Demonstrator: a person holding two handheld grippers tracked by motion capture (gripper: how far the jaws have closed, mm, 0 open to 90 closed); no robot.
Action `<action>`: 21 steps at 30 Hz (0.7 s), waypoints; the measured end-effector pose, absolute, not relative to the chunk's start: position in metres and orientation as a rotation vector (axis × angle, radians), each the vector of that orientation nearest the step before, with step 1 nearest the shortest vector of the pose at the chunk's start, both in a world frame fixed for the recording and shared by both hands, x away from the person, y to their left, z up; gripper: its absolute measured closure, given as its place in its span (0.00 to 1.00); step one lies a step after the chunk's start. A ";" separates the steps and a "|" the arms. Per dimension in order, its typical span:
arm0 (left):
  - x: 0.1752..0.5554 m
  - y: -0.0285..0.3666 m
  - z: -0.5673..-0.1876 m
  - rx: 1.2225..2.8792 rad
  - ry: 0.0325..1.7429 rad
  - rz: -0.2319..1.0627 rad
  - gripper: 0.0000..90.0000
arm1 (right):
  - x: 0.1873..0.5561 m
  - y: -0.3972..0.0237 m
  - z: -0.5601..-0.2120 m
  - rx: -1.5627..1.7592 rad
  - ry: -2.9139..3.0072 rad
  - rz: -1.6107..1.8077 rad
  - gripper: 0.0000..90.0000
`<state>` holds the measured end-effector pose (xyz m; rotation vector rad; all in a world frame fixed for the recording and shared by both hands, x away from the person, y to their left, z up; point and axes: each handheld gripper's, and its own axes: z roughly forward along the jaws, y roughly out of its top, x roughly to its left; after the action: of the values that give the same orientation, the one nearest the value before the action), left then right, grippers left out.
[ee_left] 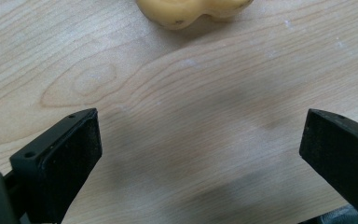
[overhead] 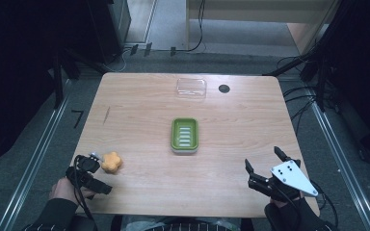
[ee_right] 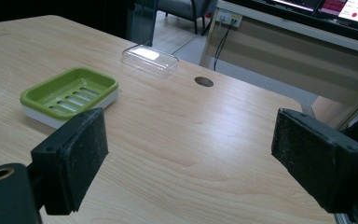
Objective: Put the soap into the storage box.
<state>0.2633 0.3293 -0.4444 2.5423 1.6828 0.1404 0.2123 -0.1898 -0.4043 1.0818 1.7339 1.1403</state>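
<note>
Both grippers empty, jaws spread wide over the wooden table (overhead: pixel 139 103)

Left gripper (overhead: pixel 92 162) at the near left corner, just beside the orange flower-shaped soap (overhead: pixel 111 162), not touching it. Right gripper (overhead: pixel 265 160) at the near right. Green slatted soap dish (overhead: pixel 184 135) at centre; clear plastic lid (overhead: pixel 191 88) far behind it

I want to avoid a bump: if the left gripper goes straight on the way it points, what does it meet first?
Most likely the orange soap: it lies just ahead of the open left gripper, slightly off centre, with bare table between. Depth is hard to judge.
</note>
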 end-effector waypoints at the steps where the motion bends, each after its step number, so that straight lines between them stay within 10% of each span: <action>1: 0.263 0.329 -0.444 2.540 1.685 0.140 0.00 | 0.212 -0.190 -0.404 1.086 1.733 1.142 0.12; 21: 0.266 0.328 -0.443 2.549 1.657 0.146 0.00 | 0.213 -0.189 -0.404 1.077 1.738 1.140 0.12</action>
<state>0.2658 0.3280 -0.4433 2.5493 1.6565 0.1458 0.2134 -0.1887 -0.4043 1.0772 1.7376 1.1405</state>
